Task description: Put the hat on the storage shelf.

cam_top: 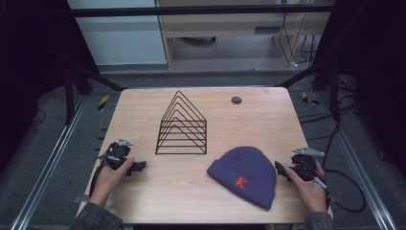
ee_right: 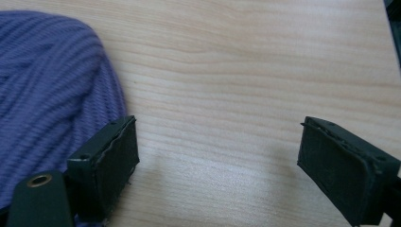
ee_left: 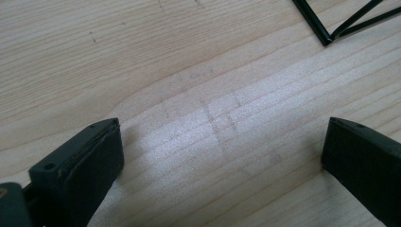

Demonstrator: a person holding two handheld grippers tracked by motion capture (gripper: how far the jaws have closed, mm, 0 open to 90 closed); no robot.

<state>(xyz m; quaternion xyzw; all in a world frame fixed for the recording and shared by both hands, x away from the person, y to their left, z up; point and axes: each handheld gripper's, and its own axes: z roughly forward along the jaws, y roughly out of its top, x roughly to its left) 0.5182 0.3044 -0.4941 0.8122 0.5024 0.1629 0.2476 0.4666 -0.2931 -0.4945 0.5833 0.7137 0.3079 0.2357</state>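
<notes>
1. We find the beanie (cam_top: 244, 176) lower right of centre, flat, unheld.
2. Right gripper (cam_top: 283, 171) beside it, jaws spread, ready to approach.
3. Left gripper (cam_top: 138, 166), jaws spread, idles lower left over bare table (cam_top: 143, 103).

Overhead view; two close tabletop (cam_top: 191, 187) views

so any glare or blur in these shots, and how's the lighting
High view: table evenly lit, surroundings dark, beanie sharp. Left gripper view: pale sheen on the wood between the open claw, rack corner crisp. Right gripper view: soft shadows under the claw.
</notes>
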